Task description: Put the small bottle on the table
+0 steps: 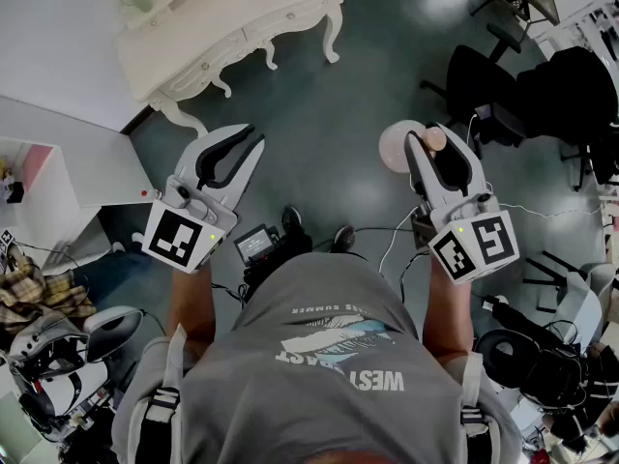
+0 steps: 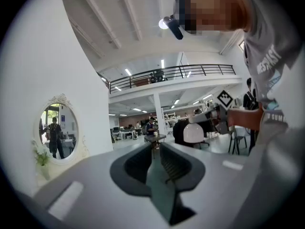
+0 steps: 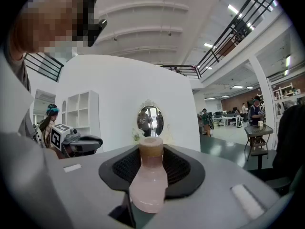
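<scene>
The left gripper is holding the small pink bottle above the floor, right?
No. The right gripper holds the bottle above the floor, as the right gripper view shows; the left gripper is shut on nothing.

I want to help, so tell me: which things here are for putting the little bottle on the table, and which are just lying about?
For the job: small bottle, clamped in the right hand-held gripper; white table.

Just lying about: black chairs; white shelf; oval mirror; plaid cloth; the left hand-held gripper, shut and empty.
</scene>
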`<state>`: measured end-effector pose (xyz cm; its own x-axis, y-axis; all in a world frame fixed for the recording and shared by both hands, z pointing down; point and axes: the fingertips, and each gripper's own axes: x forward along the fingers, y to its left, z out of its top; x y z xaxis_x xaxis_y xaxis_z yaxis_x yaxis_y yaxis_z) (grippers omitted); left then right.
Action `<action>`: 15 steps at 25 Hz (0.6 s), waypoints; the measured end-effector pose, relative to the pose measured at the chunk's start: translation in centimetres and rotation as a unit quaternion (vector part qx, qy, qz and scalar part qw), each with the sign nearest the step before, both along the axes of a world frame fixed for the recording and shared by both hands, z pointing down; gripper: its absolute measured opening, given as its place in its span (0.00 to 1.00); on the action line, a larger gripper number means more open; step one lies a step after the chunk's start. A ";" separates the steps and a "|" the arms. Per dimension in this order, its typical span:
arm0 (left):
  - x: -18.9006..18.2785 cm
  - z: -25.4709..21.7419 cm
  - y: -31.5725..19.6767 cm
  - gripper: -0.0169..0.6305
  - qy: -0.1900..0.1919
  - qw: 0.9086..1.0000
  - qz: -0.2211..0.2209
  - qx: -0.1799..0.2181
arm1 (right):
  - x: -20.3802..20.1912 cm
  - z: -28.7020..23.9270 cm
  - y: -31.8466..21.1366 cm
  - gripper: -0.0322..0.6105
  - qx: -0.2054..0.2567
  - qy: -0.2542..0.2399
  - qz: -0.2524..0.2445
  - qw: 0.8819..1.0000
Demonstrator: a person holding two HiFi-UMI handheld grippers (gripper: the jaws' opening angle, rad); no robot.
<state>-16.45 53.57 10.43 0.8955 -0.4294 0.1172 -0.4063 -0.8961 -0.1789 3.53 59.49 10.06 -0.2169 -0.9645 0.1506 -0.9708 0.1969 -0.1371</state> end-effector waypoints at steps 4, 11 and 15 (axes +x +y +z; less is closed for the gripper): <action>-1.8 1.0 -1.7 0.11 -0.009 1.000 0.002 -0.020 | -1.5 0.1 -1.8 0.27 -0.001 0.001 0.004 1.000; -4.4 1.4 -5.7 0.11 -0.008 1.000 0.009 -0.023 | -3.9 0.2 -5.5 0.27 -0.001 0.005 0.014 1.000; -5.7 0.6 -5.2 0.11 -0.006 1.000 0.008 -0.017 | -5.0 -0.6 -5.0 0.27 0.003 0.003 0.014 1.000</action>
<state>-22.17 48.37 11.05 0.9003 -0.4109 0.1433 -0.3901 -0.9080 -0.1529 -1.51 54.49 9.50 -0.1885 -0.9710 0.1470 -0.9769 0.1700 -0.1297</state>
